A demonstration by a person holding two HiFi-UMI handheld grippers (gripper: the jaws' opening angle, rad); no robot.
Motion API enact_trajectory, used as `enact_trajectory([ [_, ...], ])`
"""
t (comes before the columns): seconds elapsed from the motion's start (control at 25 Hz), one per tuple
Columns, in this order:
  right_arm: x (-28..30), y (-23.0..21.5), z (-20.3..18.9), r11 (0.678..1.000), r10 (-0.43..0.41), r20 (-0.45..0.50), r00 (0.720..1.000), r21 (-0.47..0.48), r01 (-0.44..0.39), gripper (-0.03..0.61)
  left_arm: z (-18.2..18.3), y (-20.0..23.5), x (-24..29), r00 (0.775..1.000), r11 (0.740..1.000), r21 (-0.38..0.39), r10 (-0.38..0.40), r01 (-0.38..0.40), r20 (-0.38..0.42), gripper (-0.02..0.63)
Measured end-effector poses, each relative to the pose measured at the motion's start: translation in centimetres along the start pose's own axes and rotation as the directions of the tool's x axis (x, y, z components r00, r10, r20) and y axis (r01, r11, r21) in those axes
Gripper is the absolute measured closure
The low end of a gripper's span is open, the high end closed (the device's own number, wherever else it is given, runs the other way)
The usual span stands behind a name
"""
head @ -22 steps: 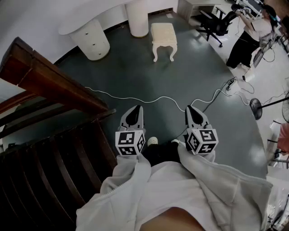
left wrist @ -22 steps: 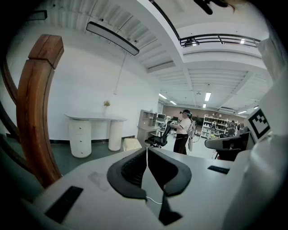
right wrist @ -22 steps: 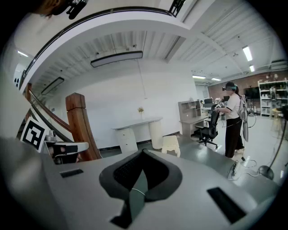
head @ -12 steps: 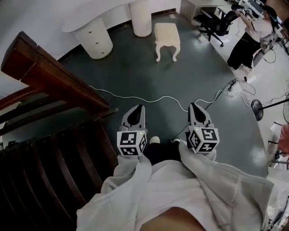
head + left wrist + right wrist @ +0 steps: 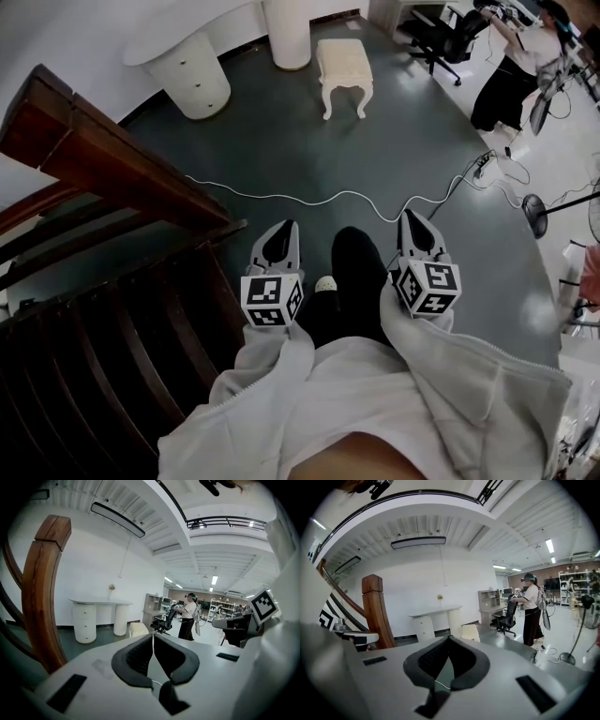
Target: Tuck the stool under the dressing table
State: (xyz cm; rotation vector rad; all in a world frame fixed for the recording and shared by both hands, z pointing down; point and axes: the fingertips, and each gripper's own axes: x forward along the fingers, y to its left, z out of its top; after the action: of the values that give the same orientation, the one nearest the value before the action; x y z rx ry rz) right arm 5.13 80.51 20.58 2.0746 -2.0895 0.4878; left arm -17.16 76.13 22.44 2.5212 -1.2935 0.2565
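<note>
The left gripper (image 5: 284, 230) and the right gripper (image 5: 410, 220) are side by side above a dark grey-green floor (image 5: 281, 141). Each pair of jaws is pressed together with nothing between them. A black shoe (image 5: 356, 261) is on the floor between the two grippers.

The cream square stool with carved legs (image 5: 341, 66) stands well ahead of both pairs of jaws. It is out on the open floor, just beside the white dressing table (image 5: 192, 70) and not under its tabletop.

A thin white cable (image 5: 319, 199) lies across the floor between the jaws and the stool. A dark brown wooden stair railing (image 5: 103, 169) rises to the left of the left jaws. Far ahead and right of the right jaws, a person (image 5: 511, 80) stands near a black office chair (image 5: 441, 42).
</note>
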Motion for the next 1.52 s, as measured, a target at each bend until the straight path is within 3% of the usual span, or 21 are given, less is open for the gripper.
enact_trajectory([
  [0.36, 1.2, -1.3, 0.3, 1.0, -0.026, -0.014, 1.0, 0.004, 0.026, 0.529, 0.2, 0.2, 1.5, 1.0, 1.0, 0.013, -0.007, 0.007, -0.013, 0.592],
  [0.8, 6.9, -2.4, 0.2, 0.999, 0.023, -0.06, 0.998, 0.025, -0.021, 0.529, 1.4, 1.7, 7.1, 1.0, 1.0, 0.022, 0.013, -0.012, -0.027, 0.591],
  [1.52, 21.7, -8.1, 7.8, 0.997, 0.072, -0.046, 0.996, 0.017, -0.072, 0.529, 8.3, 4.5, 22.5, 1.0, 0.999, 0.017, 0.028, -0.028, 0.003, 0.591],
])
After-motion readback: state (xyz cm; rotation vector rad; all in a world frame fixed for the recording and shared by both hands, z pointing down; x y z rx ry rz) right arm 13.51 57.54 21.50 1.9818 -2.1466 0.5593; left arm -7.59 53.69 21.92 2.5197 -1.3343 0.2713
